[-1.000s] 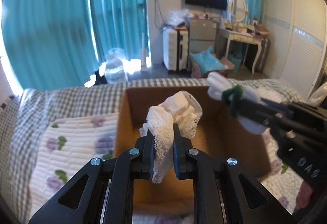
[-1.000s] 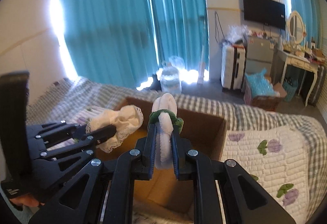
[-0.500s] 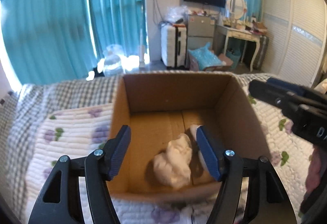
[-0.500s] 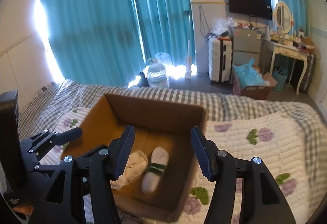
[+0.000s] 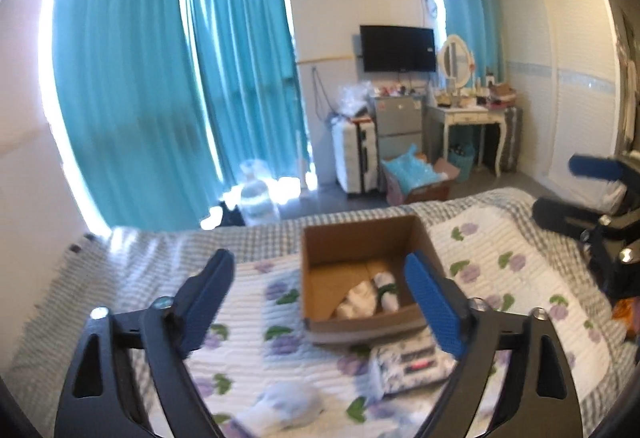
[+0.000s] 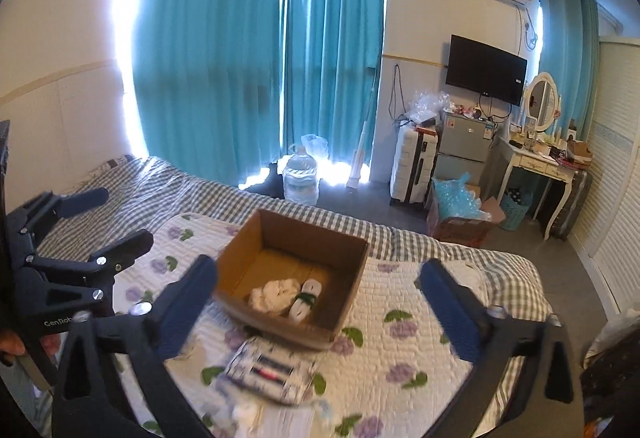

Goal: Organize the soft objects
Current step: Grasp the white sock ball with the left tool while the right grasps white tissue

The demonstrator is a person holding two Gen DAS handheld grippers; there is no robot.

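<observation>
With my left gripper (image 5: 316, 286) and right gripper (image 6: 320, 286) both spread wide and empty, I see the crumpled white lace cloth (image 6: 276, 290) and green-banded white sock roll (image 6: 304, 300) ahead between my fingers, inside the brown cardboard box (image 6: 352, 290).

left tool (image 5: 320, 298): jaws wide apart, holding nothing | right tool (image 6: 320, 302): jaws wide apart, holding nothing

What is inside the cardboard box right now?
Inside the cardboard box lie a crumpled white lace cloth and a white roll with a green band, side by side. The near wall hides the floor strip behind it.
</observation>
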